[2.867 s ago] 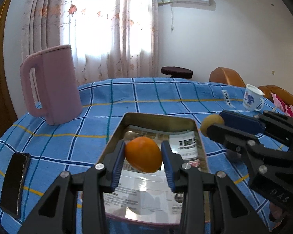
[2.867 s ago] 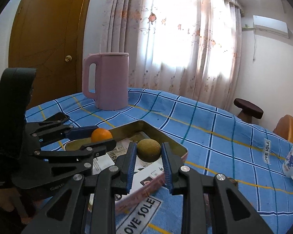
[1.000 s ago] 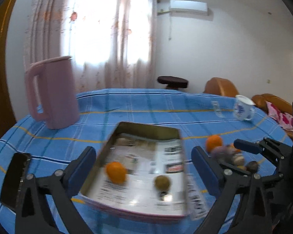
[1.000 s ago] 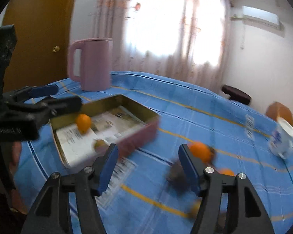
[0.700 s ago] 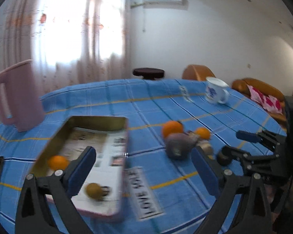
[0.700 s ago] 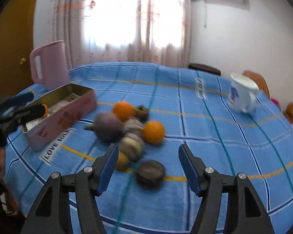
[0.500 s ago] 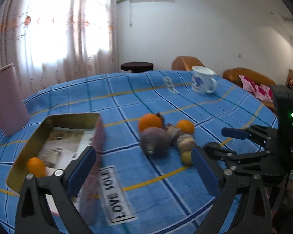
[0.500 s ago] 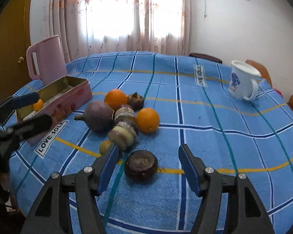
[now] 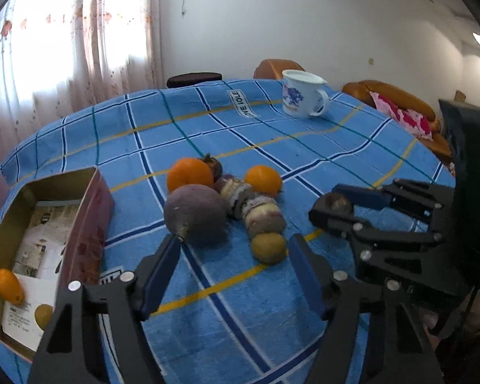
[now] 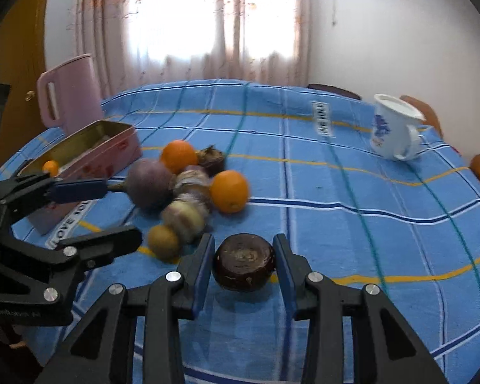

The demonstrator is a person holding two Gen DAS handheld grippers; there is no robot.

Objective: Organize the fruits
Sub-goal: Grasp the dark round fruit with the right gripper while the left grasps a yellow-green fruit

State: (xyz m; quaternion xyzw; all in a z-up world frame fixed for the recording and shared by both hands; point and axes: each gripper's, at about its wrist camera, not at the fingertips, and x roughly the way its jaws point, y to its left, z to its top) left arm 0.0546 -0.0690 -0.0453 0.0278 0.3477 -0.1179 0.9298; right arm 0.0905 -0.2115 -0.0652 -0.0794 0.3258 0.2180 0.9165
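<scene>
A pile of fruit lies mid-table: a purple round fruit (image 9: 193, 213), two oranges (image 9: 189, 172) (image 9: 262, 180), a small yellow-green fruit (image 9: 268, 248) and several mottled ones. My left gripper (image 9: 235, 272) is open and empty, just in front of the pile. My right gripper (image 10: 244, 264) has its jaws closed in around a dark brown round fruit (image 10: 244, 262) on the cloth; it also shows in the left wrist view (image 9: 337, 203). The pink tin box (image 9: 89, 211) on the left holds a small orange fruit (image 9: 9, 284) and a greenish one (image 9: 44, 315).
A pink jug (image 10: 68, 91) stands behind the box. A white mug (image 10: 393, 128) stands at the far right of the blue checked tablecloth (image 10: 336, 192). A sofa with a pink cushion (image 9: 400, 112) lies beyond the table.
Both grippers let go of their fruits in the box and swung right to the pile. My right gripper has moved in and narrowed around the dark brown fruit.
</scene>
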